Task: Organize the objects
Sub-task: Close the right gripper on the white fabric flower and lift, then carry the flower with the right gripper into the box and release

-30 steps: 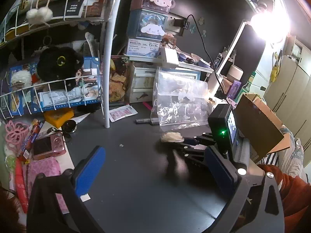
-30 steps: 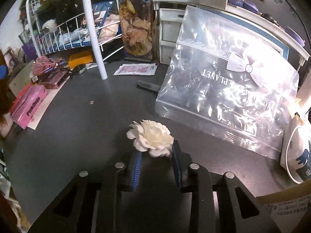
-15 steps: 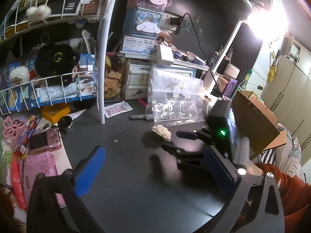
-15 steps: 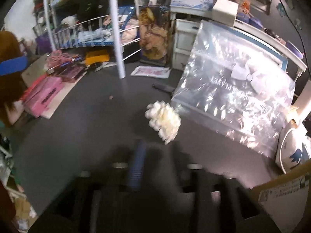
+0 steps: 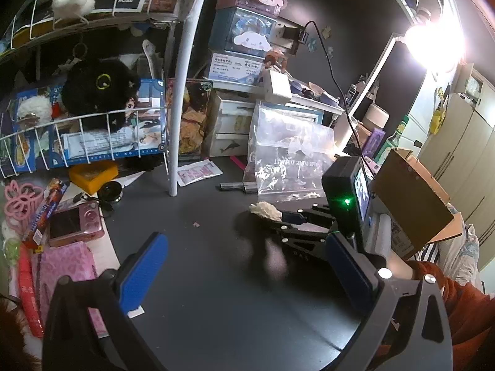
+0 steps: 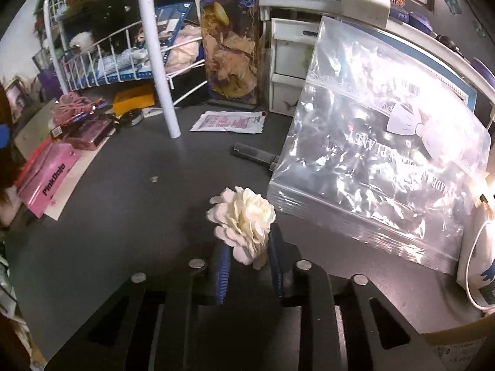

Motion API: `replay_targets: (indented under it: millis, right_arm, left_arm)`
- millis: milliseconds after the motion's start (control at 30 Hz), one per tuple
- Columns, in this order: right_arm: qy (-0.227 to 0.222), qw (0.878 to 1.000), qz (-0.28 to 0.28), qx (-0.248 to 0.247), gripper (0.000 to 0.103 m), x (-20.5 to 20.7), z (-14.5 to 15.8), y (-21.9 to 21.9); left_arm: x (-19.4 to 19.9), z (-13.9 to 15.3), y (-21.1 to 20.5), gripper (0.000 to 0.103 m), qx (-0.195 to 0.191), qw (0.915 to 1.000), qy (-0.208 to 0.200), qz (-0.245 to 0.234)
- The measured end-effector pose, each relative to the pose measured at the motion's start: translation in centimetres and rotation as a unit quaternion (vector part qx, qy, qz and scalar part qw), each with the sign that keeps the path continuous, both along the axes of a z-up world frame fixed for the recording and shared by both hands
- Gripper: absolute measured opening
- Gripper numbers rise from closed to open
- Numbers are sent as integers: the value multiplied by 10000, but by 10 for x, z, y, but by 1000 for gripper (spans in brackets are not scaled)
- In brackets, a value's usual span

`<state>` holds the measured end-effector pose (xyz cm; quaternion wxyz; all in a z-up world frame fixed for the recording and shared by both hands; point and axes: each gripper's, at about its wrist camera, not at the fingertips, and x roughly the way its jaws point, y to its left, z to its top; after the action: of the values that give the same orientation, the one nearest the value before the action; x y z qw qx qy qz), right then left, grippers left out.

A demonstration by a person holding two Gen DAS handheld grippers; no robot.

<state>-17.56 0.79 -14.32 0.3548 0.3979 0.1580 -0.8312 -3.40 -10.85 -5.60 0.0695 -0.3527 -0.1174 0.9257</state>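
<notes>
- Flower (image 6: 244, 222) sits pinched in the right gripper (image 6: 247, 262); light pressure spares its petals.
- Left gripper (image 5: 244, 281) hangs wide open, empty.
- Desk (image 6: 130, 204) beside it is crowded, so the carry should be slow.

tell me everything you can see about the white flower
The white flower is a cream bloom of many layered, rounded petals, dry or papery looking. No stem shows. Its lower part sits between the blue pads of the right gripper, which is closed on it, the bloom sticking out past the fingertips. It is over the dark desk, just left of the stack of clear plastic bags. Whether it touches the desk is unclear.
</notes>
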Motion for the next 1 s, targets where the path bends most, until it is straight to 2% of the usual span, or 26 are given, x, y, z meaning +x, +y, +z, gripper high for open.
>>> replay_targets:
  millis: [267, 433, 700, 800, 1000]
  right_arm:
    - [-169, 9984, 465, -277, 16, 32, 9, 15]
    - [21, 9939, 933, -596, 16, 69, 38, 28]
    - [761, 9820, 1362, -1062, 16, 124, 107, 58]
    - [1055, 9793, 1349, -1081, 16, 139, 127, 74]
    - [1376, 9797, 1041, -1019, 16, 142, 152, 112]
  left_arm:
    - [-1, -8, 13, 101, 25, 9997, -171, -189]
    - [-2, -7, 32, 99, 279, 9974, -204, -636]
    - [5, 29, 72, 49, 601, 9890, 100, -1350]
    - [6, 46, 88, 38, 647, 9856, 254, -1543]
    - [-1, 76, 131, 35, 412, 9801, 471, -1883]
